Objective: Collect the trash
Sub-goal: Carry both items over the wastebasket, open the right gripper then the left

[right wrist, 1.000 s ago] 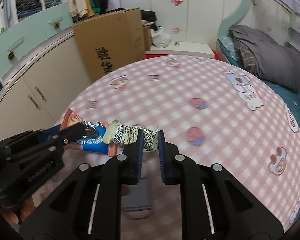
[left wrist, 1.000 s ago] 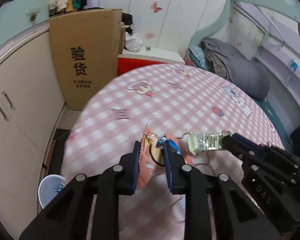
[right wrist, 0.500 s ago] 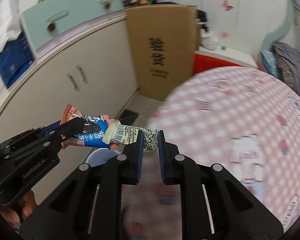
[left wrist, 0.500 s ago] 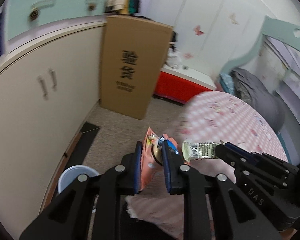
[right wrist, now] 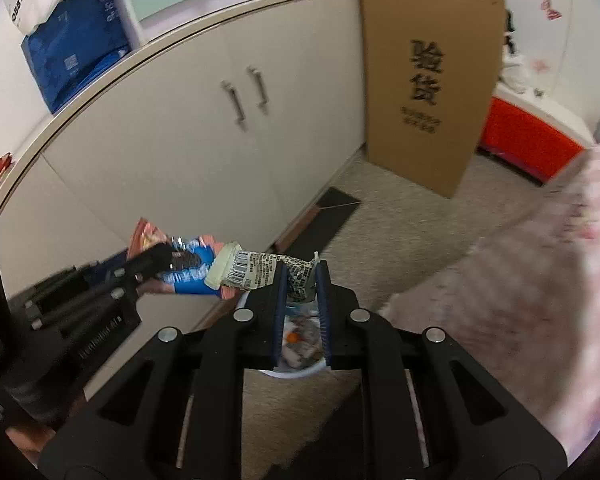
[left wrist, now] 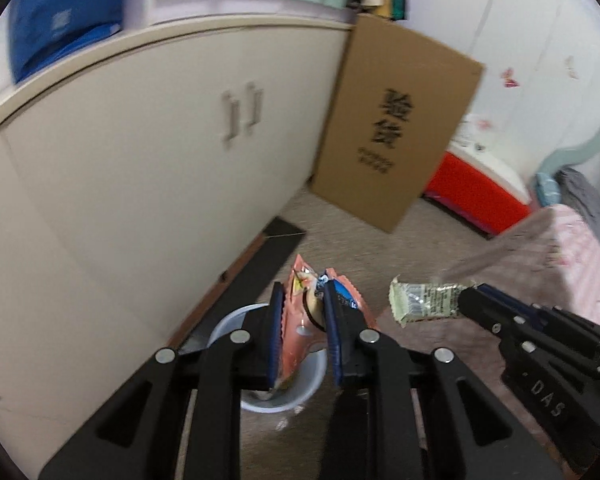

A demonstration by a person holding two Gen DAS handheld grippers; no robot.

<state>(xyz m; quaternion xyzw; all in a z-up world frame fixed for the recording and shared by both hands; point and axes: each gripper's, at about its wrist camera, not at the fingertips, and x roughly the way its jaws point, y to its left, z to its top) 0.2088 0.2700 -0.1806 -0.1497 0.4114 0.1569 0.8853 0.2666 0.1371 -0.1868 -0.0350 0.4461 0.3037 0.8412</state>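
Note:
My left gripper (left wrist: 300, 292) is shut on an orange snack packet (left wrist: 296, 344) bunched with a blue biscuit wrapper (left wrist: 346, 294). It hangs right over a white bin (left wrist: 284, 400) on the floor. My right gripper (right wrist: 300, 272) grips one end of a green-white barcoded wrapper (right wrist: 256, 270), which sticks out sideways in the air. Its jaws are opening while the wrapper still sits between the pads. The bin's rim (right wrist: 300, 370) shows under the right fingers, with some trash inside. Each gripper appears in the other's view: the right gripper (left wrist: 466, 298) and the left gripper (right wrist: 162, 254).
A cream cabinet (left wrist: 140, 184) with double doors runs along the left. A tall cardboard box (left wrist: 392, 128) leans by it, with a red box (left wrist: 472, 192) behind. The pink checked table (right wrist: 540, 280) edges in at right. A black mat (right wrist: 324, 224) lies on the floor.
Both grippers swung left off the pink table with their wrappers and now hang lower over the white bin by the cabinet. The wrappers remain in the jaws.

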